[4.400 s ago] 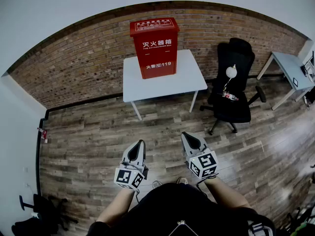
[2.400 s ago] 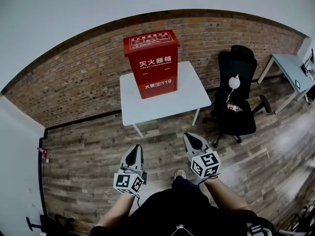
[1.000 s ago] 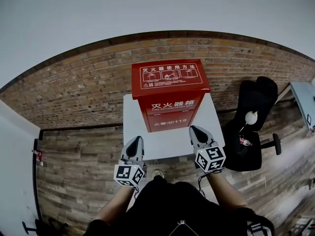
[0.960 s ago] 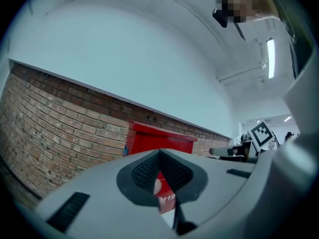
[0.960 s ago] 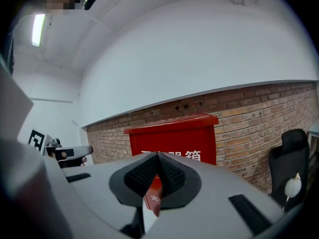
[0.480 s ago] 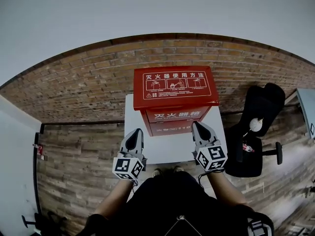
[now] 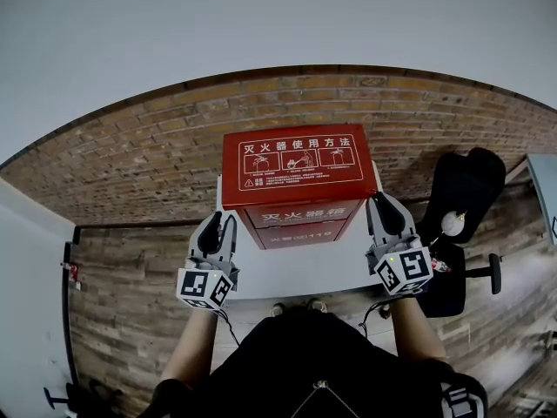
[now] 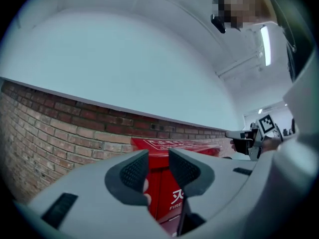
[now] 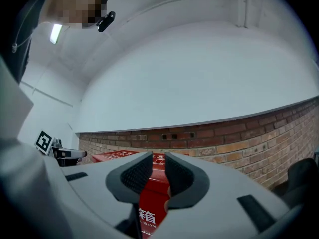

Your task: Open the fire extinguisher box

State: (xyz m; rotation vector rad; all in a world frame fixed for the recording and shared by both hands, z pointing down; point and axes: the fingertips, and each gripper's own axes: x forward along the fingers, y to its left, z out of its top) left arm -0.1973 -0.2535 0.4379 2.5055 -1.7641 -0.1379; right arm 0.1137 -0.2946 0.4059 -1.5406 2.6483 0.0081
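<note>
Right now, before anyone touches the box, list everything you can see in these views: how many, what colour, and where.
fire extinguisher box: one, red, lid shut, on the table
table: one, white, in front of the brick wall
office chair: one, black, right of the table
round object: one, white, at the chair; cannot tell what it is
brick wall: one, red-brown, behind the table
floor: one, brown wood planks
left gripper: one, grey with a marker cube, left of the box; fingers opening, nothing between them
right gripper: one, grey with a marker cube, right of the box; fingers opening, nothing between them
</note>
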